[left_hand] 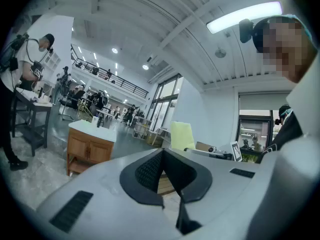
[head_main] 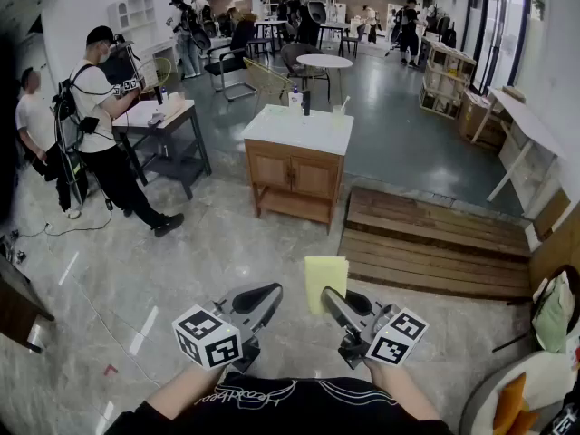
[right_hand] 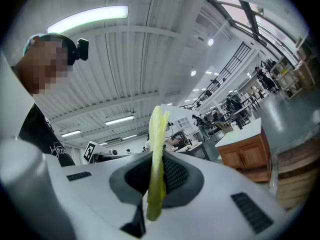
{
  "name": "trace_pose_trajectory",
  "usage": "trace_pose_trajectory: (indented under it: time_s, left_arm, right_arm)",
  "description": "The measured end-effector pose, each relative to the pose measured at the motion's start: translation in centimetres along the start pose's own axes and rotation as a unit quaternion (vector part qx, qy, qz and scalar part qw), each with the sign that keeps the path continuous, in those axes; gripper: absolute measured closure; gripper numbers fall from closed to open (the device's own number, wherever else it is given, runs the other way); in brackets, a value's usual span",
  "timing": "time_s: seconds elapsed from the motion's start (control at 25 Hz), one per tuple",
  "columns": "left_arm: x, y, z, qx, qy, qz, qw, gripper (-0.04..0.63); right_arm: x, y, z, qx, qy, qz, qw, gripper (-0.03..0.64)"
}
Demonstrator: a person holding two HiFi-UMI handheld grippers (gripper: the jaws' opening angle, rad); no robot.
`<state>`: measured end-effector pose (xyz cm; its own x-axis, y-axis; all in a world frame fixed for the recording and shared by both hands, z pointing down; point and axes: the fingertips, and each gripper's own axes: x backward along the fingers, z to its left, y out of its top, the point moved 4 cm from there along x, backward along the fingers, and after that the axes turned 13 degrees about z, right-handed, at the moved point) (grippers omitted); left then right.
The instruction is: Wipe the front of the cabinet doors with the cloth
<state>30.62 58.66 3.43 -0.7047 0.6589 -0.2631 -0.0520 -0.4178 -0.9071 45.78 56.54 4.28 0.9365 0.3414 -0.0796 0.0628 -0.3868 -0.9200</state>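
Across the grey floor (head_main: 208, 243) stands the wooden cabinet (head_main: 294, 178). The right gripper (head_main: 330, 297) clamps the yellow cloth (head_main: 325, 275) upright; the left gripper (head_main: 270, 293) is closed, empty.

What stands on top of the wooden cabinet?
A few small bottles stand near the back edge of the white top of the cabinet. Their kind is too small to tell; shut doors hide the inside.

Low in the head view, the person wears a black shirt (head_main: 272, 404) with white lettering. The left gripper (head_main: 258, 299) and right gripper (head_main: 335, 306) have pale grey shells and black ribbed jaws. Each carries a white cube of black square markers, the left cube (head_main: 208, 338) and the right cube (head_main: 396, 336).
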Motion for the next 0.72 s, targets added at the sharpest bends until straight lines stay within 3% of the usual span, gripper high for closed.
trace_pose_trajectory:
  time_s: [0.32, 0.72]
  left_arm:
    - [-1.2, 0.2, 0.3, 0.005, -0.010, 0.007, 0.9999, 0.591]
    - [-1.4, 0.0, 3.2, 0.013, 0.001, 0.024, 0.9996, 0.591]
  right_arm:
    - [0.2, 0.3, -0.8, 0.001, -0.004, -0.003, 1.000, 0.577]
    - [-2.7, -0.3, -2.8, -0.035, 0.003, -0.010, 0.999, 0.577]
